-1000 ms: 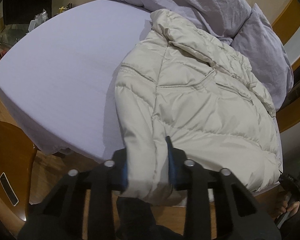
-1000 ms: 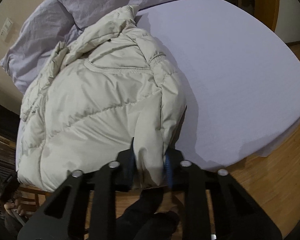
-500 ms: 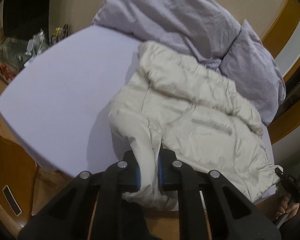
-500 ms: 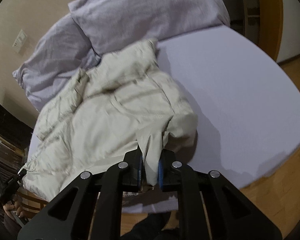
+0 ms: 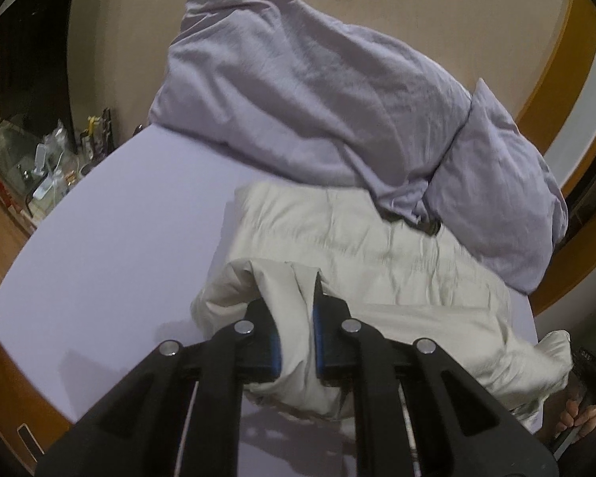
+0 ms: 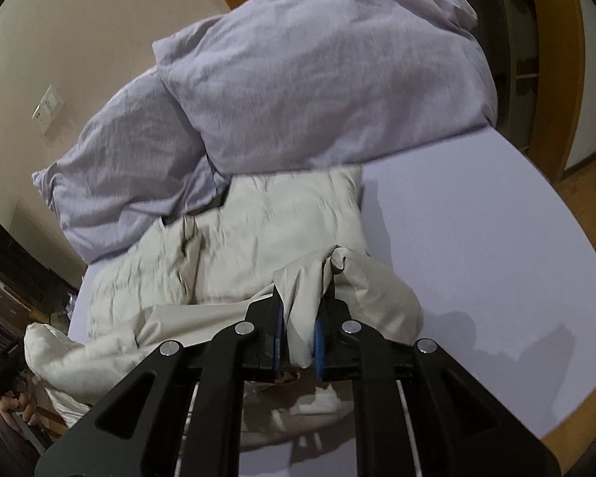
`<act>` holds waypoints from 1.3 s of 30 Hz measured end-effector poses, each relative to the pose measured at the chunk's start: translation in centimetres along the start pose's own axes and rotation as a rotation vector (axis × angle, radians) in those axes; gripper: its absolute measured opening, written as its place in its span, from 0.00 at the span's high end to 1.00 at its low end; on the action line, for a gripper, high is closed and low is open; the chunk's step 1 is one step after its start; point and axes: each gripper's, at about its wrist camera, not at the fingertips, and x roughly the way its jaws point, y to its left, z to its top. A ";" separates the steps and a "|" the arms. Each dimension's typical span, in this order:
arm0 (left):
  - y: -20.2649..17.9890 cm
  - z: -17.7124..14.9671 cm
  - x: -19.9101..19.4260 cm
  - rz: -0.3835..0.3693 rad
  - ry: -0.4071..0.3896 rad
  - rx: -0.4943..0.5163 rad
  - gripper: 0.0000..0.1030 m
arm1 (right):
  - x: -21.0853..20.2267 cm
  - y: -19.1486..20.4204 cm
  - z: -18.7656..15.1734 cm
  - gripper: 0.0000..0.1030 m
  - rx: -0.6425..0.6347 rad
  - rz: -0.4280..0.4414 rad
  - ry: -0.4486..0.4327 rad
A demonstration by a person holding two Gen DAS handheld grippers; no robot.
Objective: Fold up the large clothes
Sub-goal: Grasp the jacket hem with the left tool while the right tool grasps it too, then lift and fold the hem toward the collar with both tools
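**Operator:** Lavender sheet on the bed (image 5: 111, 246), beige wall behind, a duvet (image 5: 298, 91) and a pillow (image 5: 508, 198) heaped at twelve o'clock. From the left wrist view I see the cream puffer jacket (image 5: 377, 246) lying from the centre out to four o'clock, its far edge touching the duvet. My left claw (image 5: 296, 338) is narrow, pinching a thick fold of the jacket's near edge lifted off the sheet.

**Partner:** And the clutter at nine o'clock?

**Operator:** A glass side table (image 5: 31, 167) with small items, well apart from the work.

**Partner:** Other camera?

**Operator:** In the right wrist view the jacket (image 6: 278, 230) runs from the centre to eight o'clock, bare bed (image 6: 476, 238) at three o'clock, the duvet (image 6: 329, 79) at twelve. My right claw (image 6: 300, 342) is also narrow, clamped on a bunched corner of the jacket that stands up between the pads. A light switch plate (image 6: 47, 109) sits on the wall at ten o'clock.

**Partner:** How will it behave?

**Operator:** I'd judge it light, very soft and springy; the filling will puff back and the smooth shell may slide. I'd take hold at the hem corners, deep enough to bite the seam, not only the loose shell. The fold looks barely begun.
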 end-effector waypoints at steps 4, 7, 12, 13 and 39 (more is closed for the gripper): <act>-0.9 3.1 2.1 0.001 -0.007 0.006 0.88 | 1.7 0.8 2.4 0.88 0.000 -0.007 -0.019; -1.4 5.2 3.9 0.001 0.001 0.019 0.88 | 3.3 1.2 3.9 0.88 0.010 -0.017 -0.026; -2.4 8.3 7.3 0.003 0.021 0.058 0.88 | 6.1 1.7 6.0 0.88 0.032 -0.041 -0.037; -2.5 8.5 7.8 0.005 0.023 0.063 0.88 | 6.7 1.8 6.5 0.88 0.033 -0.051 -0.040; -2.0 12.9 23.2 0.077 0.183 0.025 0.83 | 19.4 1.6 10.8 0.83 0.045 -0.257 0.029</act>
